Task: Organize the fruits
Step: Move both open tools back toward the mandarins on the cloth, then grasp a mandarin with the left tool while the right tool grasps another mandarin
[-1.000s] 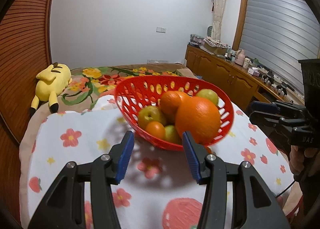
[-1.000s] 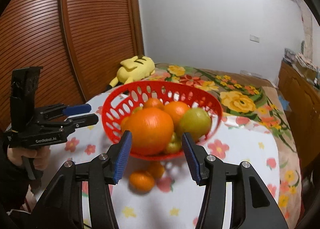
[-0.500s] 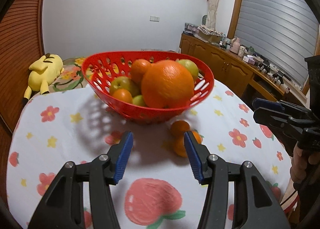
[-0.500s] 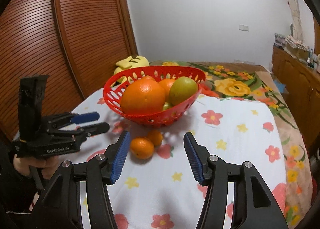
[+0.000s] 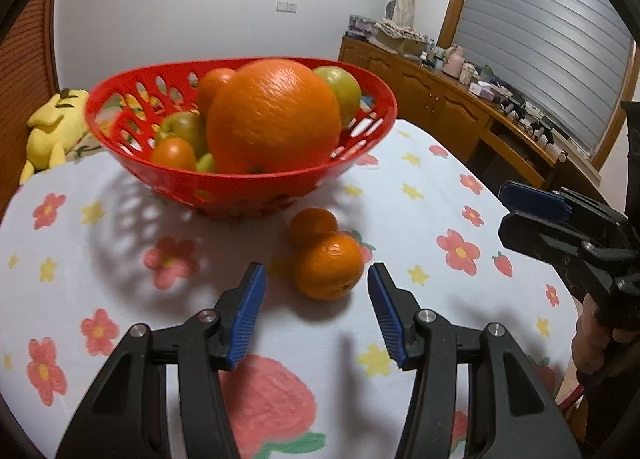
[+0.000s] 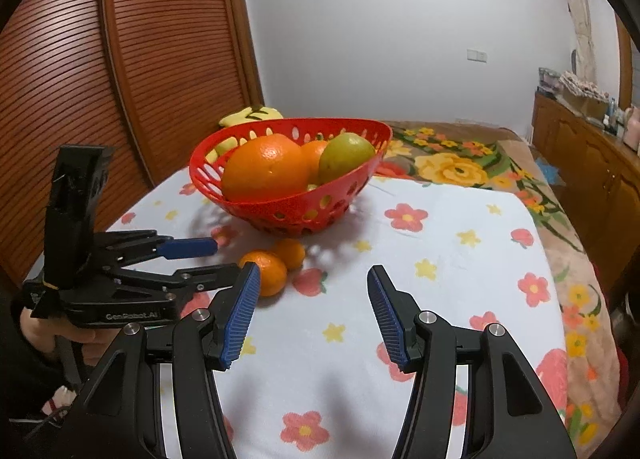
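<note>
Left claw (image 5: pixel 316 313) and right claw (image 6: pixel 310 315), both spread apart and empty; two tangerines (image 5: pixel 327 271) on tabletop (image 5: pixel 420 299) at basket's (image 5: pixel 248 195) 5 o'clock.

Left wrist view: low over the table's (image 5: pixel 420 195) near edge, close, facing the red basket (image 5: pixel 256 191). Right wrist view: higher, farther back, facing it from the table's right side. Both share basket, two loose oranges (image 6: pixel 269 271), flowered cloth.
</note>
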`<state>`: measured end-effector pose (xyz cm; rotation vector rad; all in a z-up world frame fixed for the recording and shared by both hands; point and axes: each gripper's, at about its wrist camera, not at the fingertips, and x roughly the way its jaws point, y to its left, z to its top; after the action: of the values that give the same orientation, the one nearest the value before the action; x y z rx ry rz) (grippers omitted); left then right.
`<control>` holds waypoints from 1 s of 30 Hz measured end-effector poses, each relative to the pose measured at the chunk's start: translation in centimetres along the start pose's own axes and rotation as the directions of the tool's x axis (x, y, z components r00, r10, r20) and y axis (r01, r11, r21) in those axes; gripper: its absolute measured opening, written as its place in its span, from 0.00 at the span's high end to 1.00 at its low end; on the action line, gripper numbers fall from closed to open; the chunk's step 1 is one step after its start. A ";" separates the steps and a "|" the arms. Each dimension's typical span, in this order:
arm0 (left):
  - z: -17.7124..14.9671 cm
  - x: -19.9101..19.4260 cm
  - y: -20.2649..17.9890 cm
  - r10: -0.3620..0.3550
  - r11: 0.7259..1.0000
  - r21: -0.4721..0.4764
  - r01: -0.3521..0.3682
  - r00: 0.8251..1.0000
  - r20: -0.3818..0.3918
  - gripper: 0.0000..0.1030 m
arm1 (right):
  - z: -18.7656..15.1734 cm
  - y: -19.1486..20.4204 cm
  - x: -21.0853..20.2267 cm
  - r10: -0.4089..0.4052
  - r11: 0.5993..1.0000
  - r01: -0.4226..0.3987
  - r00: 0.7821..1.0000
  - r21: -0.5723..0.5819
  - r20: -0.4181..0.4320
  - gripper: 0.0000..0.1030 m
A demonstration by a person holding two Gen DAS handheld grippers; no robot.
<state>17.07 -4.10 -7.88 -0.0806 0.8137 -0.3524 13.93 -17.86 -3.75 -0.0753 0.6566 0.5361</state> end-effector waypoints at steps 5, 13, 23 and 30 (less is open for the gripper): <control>0.4 1.0 -0.7 0.002 1.000 0.008 -0.002 1.000 -0.028 0.49 | -0.4 -0.3 0.1 0.004 1.000 -0.004 1.000 0.007 -0.011 0.45; 0.5 2.5 -0.6 -0.002 1.000 -0.001 0.002 0.998 -0.062 0.49 | -0.5 -0.2 0.4 0.018 1.000 -0.017 1.000 0.010 -0.020 0.45; 0.0 2.0 0.1 -0.031 1.000 0.003 0.031 0.999 -0.044 0.59 | -0.6 -0.2 1.3 0.028 1.000 -0.027 0.999 0.013 -0.045 0.45; -0.4 -1.5 1.4 -0.028 1.000 0.000 0.028 1.000 0.001 0.59 | -0.1 0.1 3.1 0.039 0.999 -0.040 0.997 -0.008 -0.073 0.45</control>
<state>16.25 -2.31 -7.39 -0.0925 0.8119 -0.3787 15.87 -16.35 -5.69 -0.0913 0.7282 0.5769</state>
